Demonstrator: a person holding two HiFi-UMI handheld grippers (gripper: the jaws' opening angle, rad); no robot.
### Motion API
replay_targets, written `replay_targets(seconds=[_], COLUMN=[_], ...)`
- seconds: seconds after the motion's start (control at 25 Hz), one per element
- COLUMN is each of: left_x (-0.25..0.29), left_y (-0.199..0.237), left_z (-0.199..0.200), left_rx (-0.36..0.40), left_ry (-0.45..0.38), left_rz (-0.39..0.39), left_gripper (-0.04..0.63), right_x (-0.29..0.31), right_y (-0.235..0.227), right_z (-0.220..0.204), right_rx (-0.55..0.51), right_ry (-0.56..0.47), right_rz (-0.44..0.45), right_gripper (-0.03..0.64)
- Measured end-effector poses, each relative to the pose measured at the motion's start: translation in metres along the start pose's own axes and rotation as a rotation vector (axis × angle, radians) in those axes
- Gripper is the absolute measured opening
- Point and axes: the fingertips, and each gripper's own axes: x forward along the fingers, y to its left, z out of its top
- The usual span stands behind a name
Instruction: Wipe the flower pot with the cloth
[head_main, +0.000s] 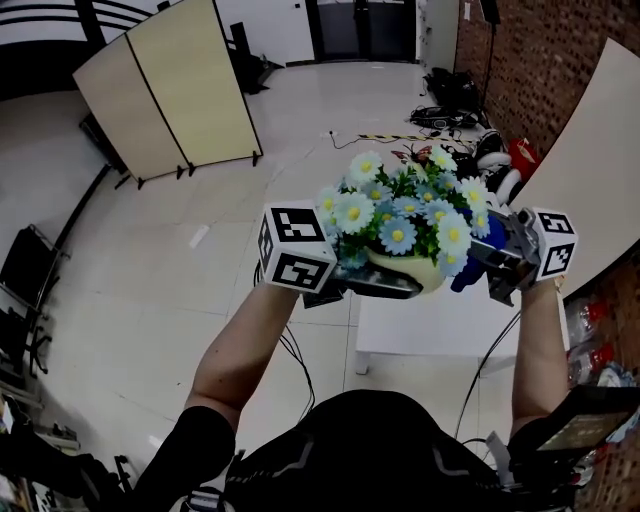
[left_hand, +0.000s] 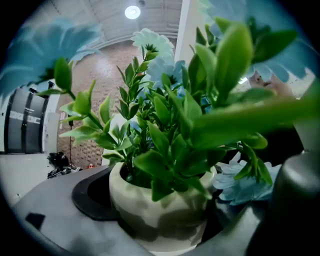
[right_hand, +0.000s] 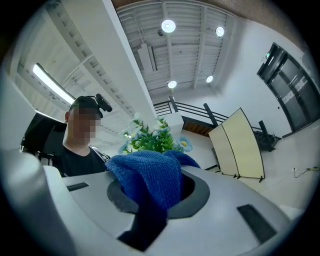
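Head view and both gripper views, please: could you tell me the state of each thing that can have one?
Left gripper: shut on the flower pot.
Right gripper: shut on the cloth.
Flower pot: lifted in the air, roughly upright, clamped between the left jaws.
Cloth: bunched, pinched in the right jaws, beside the pot.

Left claw (left_hand: 170, 217) clamps flower pot (head_main: 405, 268); right claw (right_hand: 155, 200), cloth (right_hand: 150, 175).

Flower pot (head_main: 408, 270) between our left tongs (head_main: 372, 284) and right tongs (head_main: 483, 268)
We have the flower pot seated in the left tongs' jaws. The right tongs, just right of it, carry the cloth (right_hand: 150, 180) between their jaws, facing the pot. The counter (head_main: 420, 335) lies beneath both, and a folding screen (head_main: 170, 90) stands far behind on the left.
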Motion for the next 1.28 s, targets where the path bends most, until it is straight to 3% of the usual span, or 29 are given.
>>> replay_targets(seconds=[0.12,0.32,0.68,0.88,1.04,1.28], left_x=[0.002,0.013,0.016,0.016,0.016,0.009], left_y=[0.020,0.068,0.078,0.076,0.068,0.015], left_z=[-0.002,-0.008,-0.010,-0.009,-0.009,0.011], left_rx=[0.000,-0.038,-0.050,-0.037,-0.031,-0.028], left_ry=[0.011,0.044,0.061,0.041,0.025,-0.018], left_rz=[0.043,0.174,0.240,0.208,0.158,0.034], left_gripper=[0.549,0.549,0.549,0.549,0.549,0.549], right_x=[-0.001,0.000,0.019,0.006,-0.029,-0.025], right_y=[-0.001,0.004,0.008,0.007,-0.016,-0.047], right_z=[-0.001,-0.005,-0.009,-0.003,0.010,0.019], right_rx=[-0.042,-0.085,-0.081,-0.098,-0.098,-0.064], right_ry=[0.019,0.069,0.071,0.020,-0.046,-0.073], right_rz=[-0.039,-0.019,-0.120,-0.113,-0.157,-0.196], right_gripper=[0.075,0.075,0.075,0.075,0.075,0.075])
